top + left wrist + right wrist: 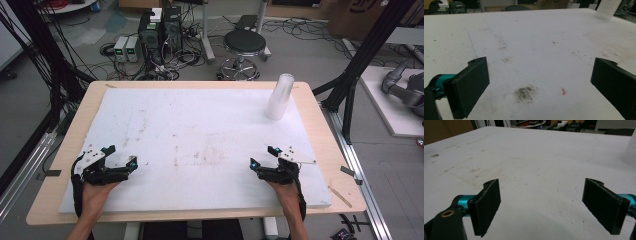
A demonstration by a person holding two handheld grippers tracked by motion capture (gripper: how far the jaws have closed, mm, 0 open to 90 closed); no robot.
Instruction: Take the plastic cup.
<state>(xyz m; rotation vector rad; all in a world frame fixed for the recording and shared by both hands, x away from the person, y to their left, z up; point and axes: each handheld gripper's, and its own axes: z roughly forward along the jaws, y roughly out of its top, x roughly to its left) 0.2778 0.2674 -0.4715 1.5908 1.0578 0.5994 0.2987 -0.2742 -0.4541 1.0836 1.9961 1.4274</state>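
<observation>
We are holding both pairs of jaws spread with nothing between them, left gripper [120, 156] and right gripper [263, 156] resting low at the near edge of the white foam board [190, 130]. The stack of clear cups [278, 96] is standing upright, far ahead and nearer our right gripper. No readable writing anywhere.

Each hand wears a black strap around the wrist and carries a black gripper. The left gripper [120, 156] bears a grey three-cornered plate with small dark holes; the right gripper [262, 156] has the same plate. Both have flat, rectangular black jaws on turquoise metal mounts, a brass-coloured ring in the right gripper's body, and black cables along the forearms.
</observation>
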